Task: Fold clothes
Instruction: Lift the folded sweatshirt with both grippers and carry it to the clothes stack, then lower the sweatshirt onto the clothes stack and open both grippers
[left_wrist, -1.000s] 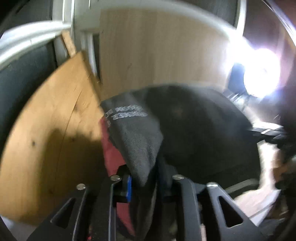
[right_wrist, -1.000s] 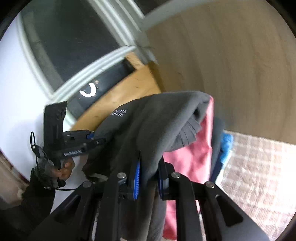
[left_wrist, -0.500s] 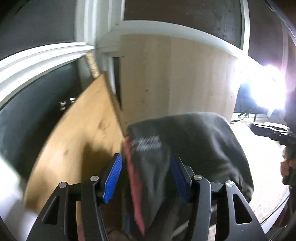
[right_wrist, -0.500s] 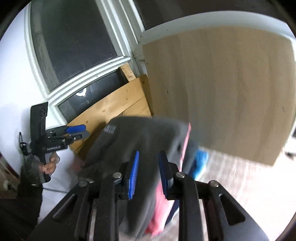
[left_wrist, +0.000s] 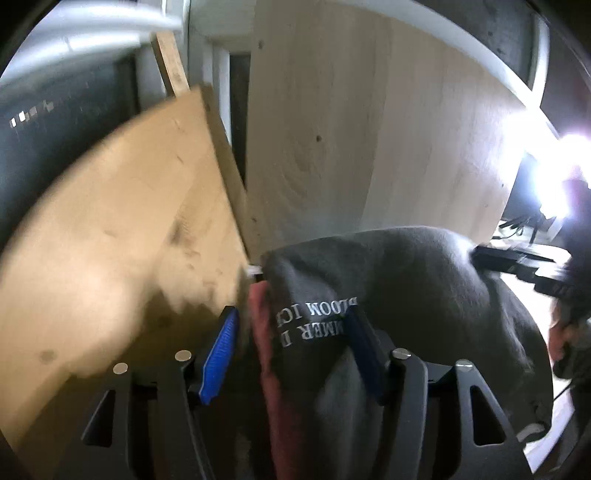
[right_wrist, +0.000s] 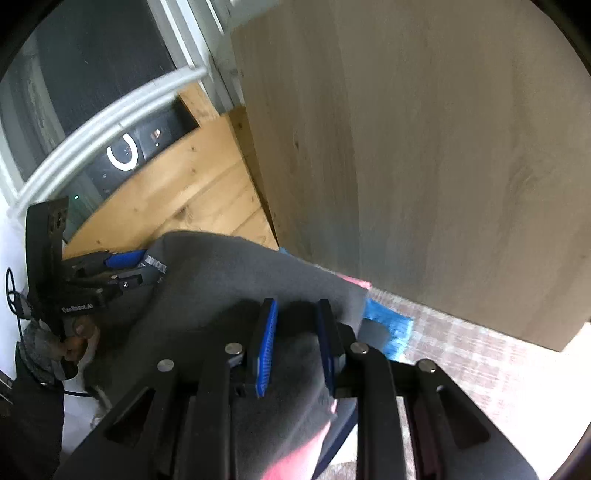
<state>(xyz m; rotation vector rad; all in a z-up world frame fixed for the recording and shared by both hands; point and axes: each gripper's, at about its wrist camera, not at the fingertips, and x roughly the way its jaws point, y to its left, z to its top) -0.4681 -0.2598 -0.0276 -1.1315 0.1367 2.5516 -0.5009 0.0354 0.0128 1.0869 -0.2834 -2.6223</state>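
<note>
While the grey sweatshirt (left_wrist: 424, 295) is lying folded atop a pink garment (left_wrist: 260, 332), soft and likely limp, both the left gripper (left_wrist: 291, 350) and right gripper (right_wrist: 295, 343) are standing open around its thick folded edges, the best holds.

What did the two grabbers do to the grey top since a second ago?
Both let go. The left gripper, which had pinched the grey sweatshirt, has spread its jaws; the cloth lies loose between them. The right gripper has parted its pads too, and the sweatshirt has dropped onto the pile. The red garment under it and the wooden boards behind stayed put.
</note>
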